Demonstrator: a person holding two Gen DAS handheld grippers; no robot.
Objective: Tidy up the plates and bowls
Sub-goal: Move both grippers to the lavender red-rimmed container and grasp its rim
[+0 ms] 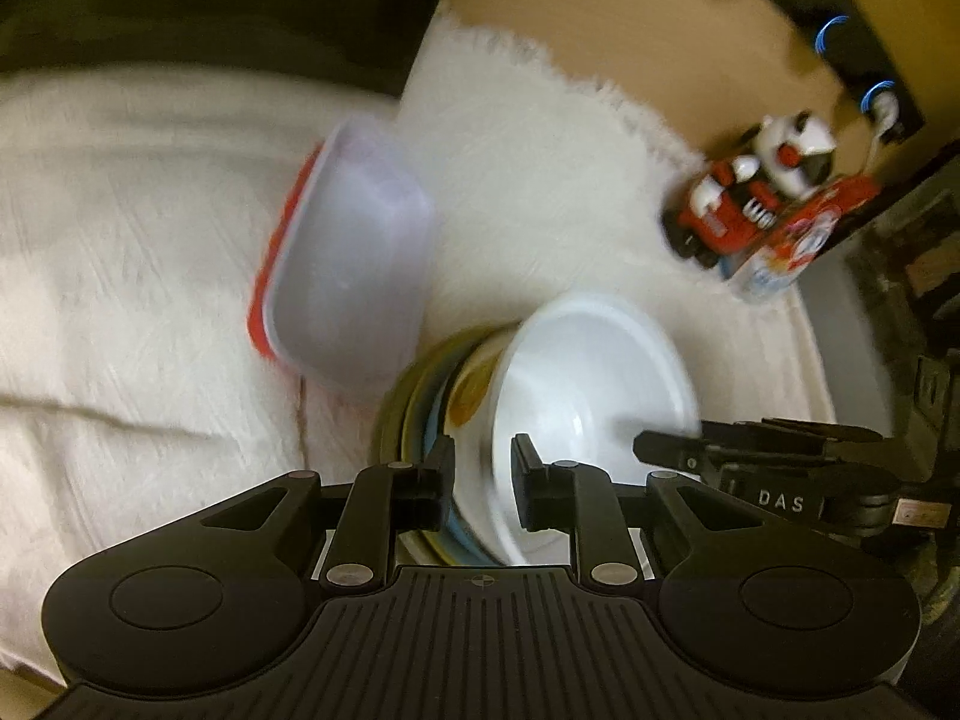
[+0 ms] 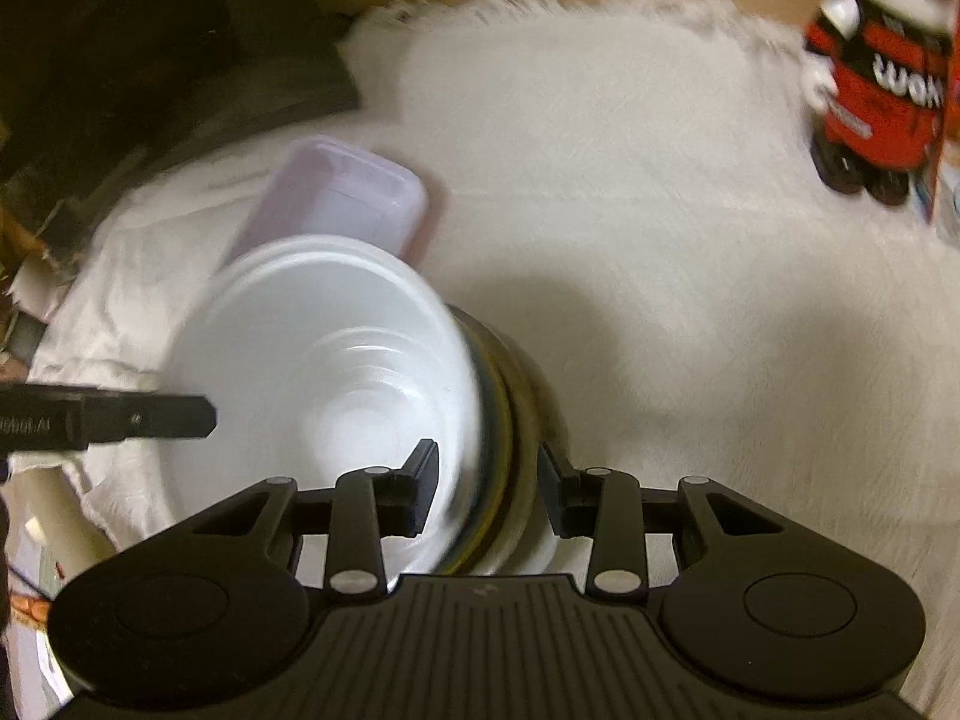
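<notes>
The left gripper (image 1: 480, 483) has its fingers (image 1: 435, 483) pinched on the near edge of the dish stack, one finger outside the plates (image 1: 420, 414) and the other inside the white bowl (image 1: 594, 384). The left view alone shows the stack's layers from the side: an olive-rimmed plate, a blue one, and a cream dish with an orange patch tucked under the bowl. It also shows the right gripper (image 1: 666, 447) reaching in at the bowl's far rim.

The right gripper (image 2: 489, 489), seen from its own camera, straddles the opposite edge of the same stack, one finger (image 2: 420, 486) inside the white bowl (image 2: 324, 384) and the other outside the plates (image 2: 510, 420); the fingers stand narrowly apart, closed on that edge. This view looks straight down into the bowl's ringed bottom, and the left gripper's finger (image 2: 174, 417) pokes in at its rim.

The stack sits on a white furry rug (image 2: 630, 192). Just beyond it lies a clear plastic container (image 1: 354, 264), upside down on a red lid (image 1: 264, 300) that only the left view shows. Farther off stands a red and white toy figure (image 2: 870, 84) beside a printed box (image 1: 786, 246), well apart from the dishes. Beyond the rug's fringe is tan floor (image 1: 630, 12), and both views are blurred.
</notes>
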